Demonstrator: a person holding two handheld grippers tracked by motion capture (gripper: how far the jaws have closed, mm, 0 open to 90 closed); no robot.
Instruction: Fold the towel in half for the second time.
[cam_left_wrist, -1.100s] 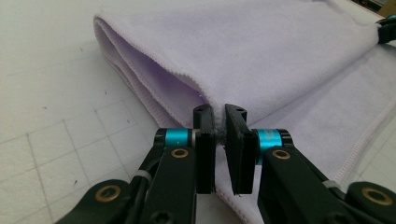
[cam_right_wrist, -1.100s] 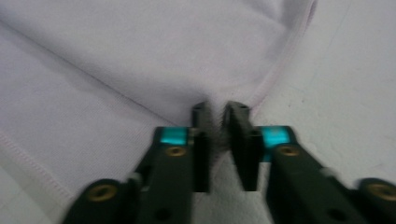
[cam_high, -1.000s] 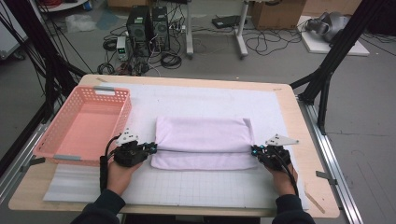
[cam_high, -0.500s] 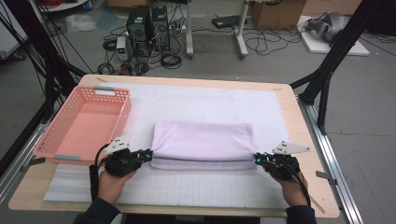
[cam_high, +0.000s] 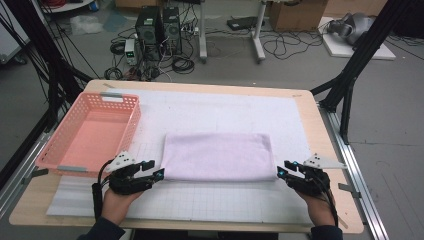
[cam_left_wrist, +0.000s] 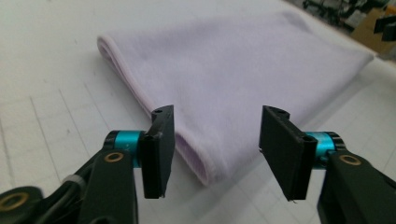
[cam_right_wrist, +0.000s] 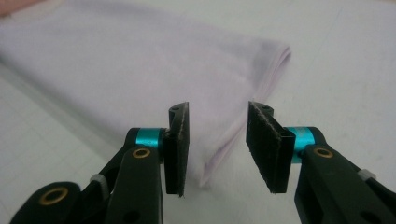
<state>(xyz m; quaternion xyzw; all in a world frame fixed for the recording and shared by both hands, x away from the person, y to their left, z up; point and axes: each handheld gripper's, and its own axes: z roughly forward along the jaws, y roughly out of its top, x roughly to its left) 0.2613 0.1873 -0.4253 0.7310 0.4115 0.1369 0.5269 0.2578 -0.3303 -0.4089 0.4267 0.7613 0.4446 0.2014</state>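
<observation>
A folded lavender towel (cam_high: 217, 156) lies flat on the white grid mat (cam_high: 225, 105) in the middle of the table. My left gripper (cam_high: 157, 172) sits at the towel's near left corner and my right gripper (cam_high: 281, 170) at its near right corner. Both pairs of jaws have just been opening. In the left gripper view the left gripper (cam_left_wrist: 217, 116) stands open, with the towel (cam_left_wrist: 233, 60) corner low between the pads and untouched. In the right gripper view the right gripper (cam_right_wrist: 218, 112) is likewise open around the towel (cam_right_wrist: 140, 60) corner, without pressing on it.
A pink plastic basket (cam_high: 90, 132) stands at the mat's left side, close beside my left hand. The wooden table (cam_high: 327, 150) has a bare strip at the right. Computer towers (cam_high: 160, 27) and cables lie on the floor beyond the far edge.
Both grippers drew the towel's near edge toward the person, then let go of the corners and opened. The towel now rests flat.
</observation>
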